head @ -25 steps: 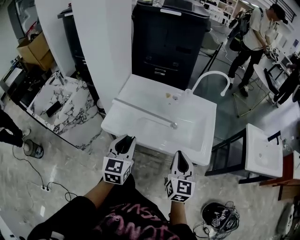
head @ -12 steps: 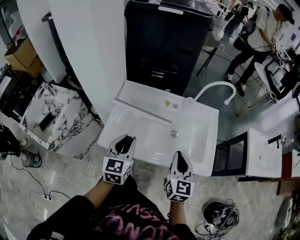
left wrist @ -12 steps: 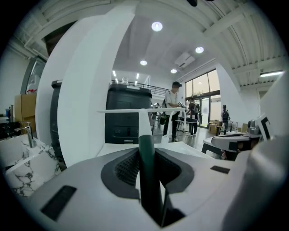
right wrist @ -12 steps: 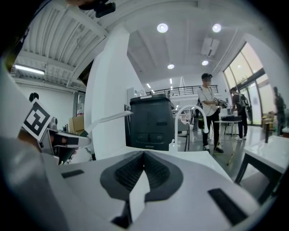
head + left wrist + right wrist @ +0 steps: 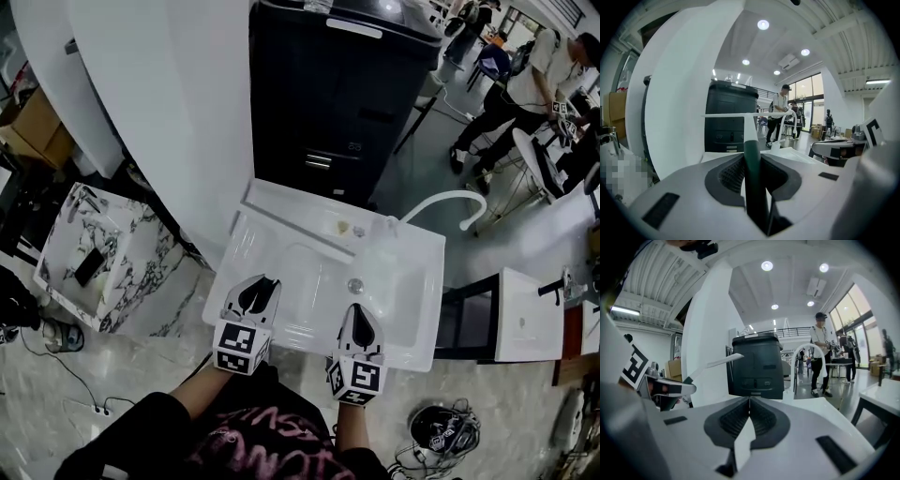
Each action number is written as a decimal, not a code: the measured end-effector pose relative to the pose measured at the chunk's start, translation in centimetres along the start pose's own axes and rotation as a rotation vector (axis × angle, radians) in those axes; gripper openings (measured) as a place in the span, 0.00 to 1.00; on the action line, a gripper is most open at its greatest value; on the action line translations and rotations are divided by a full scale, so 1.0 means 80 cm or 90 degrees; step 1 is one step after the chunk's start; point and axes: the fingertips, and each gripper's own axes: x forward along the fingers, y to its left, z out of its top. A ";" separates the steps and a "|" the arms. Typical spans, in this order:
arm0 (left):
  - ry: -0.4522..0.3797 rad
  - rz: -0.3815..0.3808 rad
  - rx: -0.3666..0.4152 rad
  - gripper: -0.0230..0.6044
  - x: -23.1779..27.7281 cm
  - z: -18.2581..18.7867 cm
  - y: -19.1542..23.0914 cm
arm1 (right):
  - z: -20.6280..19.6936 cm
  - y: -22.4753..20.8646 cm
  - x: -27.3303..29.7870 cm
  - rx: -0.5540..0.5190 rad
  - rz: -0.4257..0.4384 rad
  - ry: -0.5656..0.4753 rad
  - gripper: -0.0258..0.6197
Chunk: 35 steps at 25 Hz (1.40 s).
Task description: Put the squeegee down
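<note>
**A:** Head view: what's changing?

**B:** The person is closing on the white sink point(image 5: 417, 281). It's sitting nearer under the hands than a second ago. The left gripper point(image 5: 260, 286) and right gripper point(image 5: 357, 314) are now hanging side by side over its front rim. What the left one is carrying is getting lost against the white here, I think.

**A:** Left gripper view?

**B:** That's settling it. The jaws are clamping the dark green handle of the squeegee point(image 5: 752, 178), and its white blade point(image 5: 740, 115) is standing crosswise ahead. So it's still in hand, not put down yet. I'm reading this as the approach to a set-down spot.

**A:** Right gripper view?

**B:** The jaws are sitting together with nothing between them. This view is also showing the blade side-on, slanting up in the air off to the left, which neither other view is giving.
</note>
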 end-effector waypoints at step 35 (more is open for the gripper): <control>0.023 0.048 -0.016 0.17 0.081 0.009 0.049 | 0.015 -0.052 0.091 -0.009 0.004 0.017 0.07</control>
